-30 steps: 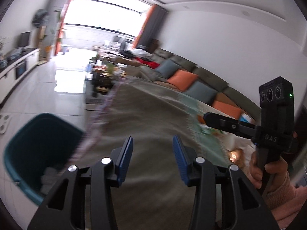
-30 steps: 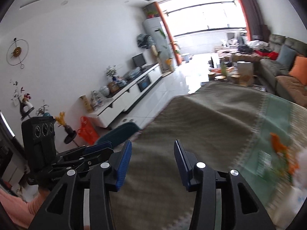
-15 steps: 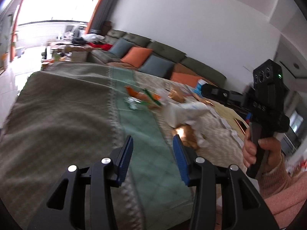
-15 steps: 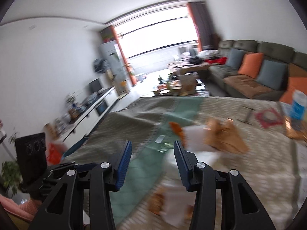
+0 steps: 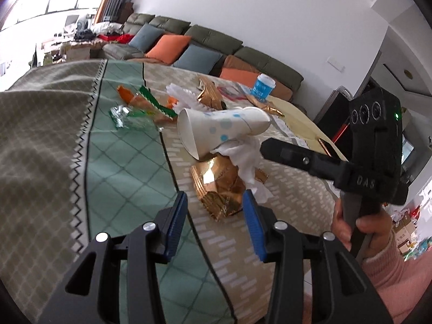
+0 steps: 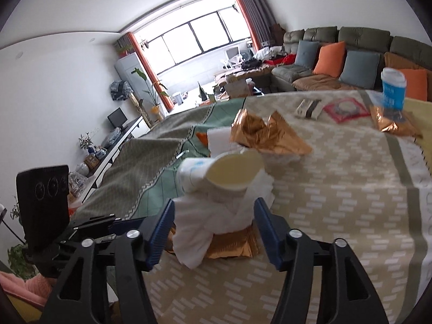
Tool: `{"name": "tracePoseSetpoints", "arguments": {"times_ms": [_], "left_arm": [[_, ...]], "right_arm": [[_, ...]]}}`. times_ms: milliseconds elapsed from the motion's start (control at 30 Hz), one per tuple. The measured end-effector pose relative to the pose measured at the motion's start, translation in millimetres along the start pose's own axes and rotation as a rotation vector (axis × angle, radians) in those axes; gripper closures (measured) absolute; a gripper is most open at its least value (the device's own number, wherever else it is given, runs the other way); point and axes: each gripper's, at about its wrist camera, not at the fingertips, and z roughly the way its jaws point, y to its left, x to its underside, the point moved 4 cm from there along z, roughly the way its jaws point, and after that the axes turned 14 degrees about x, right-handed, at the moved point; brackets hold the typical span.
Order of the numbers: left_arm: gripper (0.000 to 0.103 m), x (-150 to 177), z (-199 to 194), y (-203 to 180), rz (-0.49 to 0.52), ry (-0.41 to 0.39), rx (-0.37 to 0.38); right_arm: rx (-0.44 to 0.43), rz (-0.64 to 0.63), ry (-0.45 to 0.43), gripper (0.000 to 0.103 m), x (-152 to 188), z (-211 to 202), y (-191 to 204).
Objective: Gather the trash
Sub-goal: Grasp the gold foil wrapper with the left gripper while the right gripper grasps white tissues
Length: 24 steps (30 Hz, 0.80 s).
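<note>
A white paper cup (image 5: 220,129) with blue dots lies on its side on the cloth-covered table (image 5: 121,162), its open mouth turned toward the left wrist camera; what shows of its inside looks bare. A second cup, blue and white with a white lid (image 6: 392,89), stands upright at the far side of the table, and its contents cannot be seen. The tipped cup rests on a crumpled white tissue (image 6: 213,226), which in turn lies over a piece of crumpled gold foil (image 5: 218,186). In the right wrist view the right gripper (image 6: 212,232) has the tissue between its blue pads, the tipped cup just beyond them; its jaws are opening and the pads do not press the tissue. The left gripper (image 5: 214,225) hovers with its jaws partly apart and nothing between them, the near edge of the gold foil just ahead of the tips. Three pieces of gold foil show in the right wrist view: the one under the tissue, one behind the cup (image 6: 266,135), one beside the lidded cup (image 6: 392,125). Orange, green and clear wrappers (image 5: 137,106) lie scattered farther left on the green band of the cloth.
</note>
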Motion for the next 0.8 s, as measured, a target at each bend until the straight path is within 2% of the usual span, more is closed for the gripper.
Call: {"name": "tracePoseSetpoints", "arguments": {"times_ms": [67,167,300,333,367,433,533,800], "left_arm": [[0.07,-1.1,5.6,2.8,-0.018,0.014,0.009],[0.074,-0.4,11.0,5.0,-0.034,0.028,0.01],[0.08,-1.8,16.2,6.4,-0.036,0.034,0.003],[0.081,-1.8,15.7,6.5,-0.034,0.032,0.0],[0.081,-1.9,15.4,6.1,-0.031,0.029,0.0],[0.083,-1.1,10.0,5.5,-0.03,0.022,0.008],[0.084,-1.5,2.9,1.0,-0.017,0.005,0.012],[0.084,-0.9,-39.9,2.0,0.011,-0.064,0.017]], "right_arm": [[0.003,0.001,0.016,0.04,2.8,6.1,-0.2],[0.002,0.0,0.035,0.041,5.0,13.0,0.6],[0.005,0.015,0.048,0.066,8.2,15.9,-3.3],[0.0,0.02,0.049,0.069,8.1,15.1,-5.6],[-0.004,0.024,0.049,0.077,8.5,13.6,-7.3],[-0.015,0.033,0.047,0.084,8.9,10.6,-9.4],[-0.045,0.038,0.037,0.088,7.8,2.5,-7.9],[-0.044,0.037,-0.041,0.088,-9.4,-30.4,-6.9]]}}
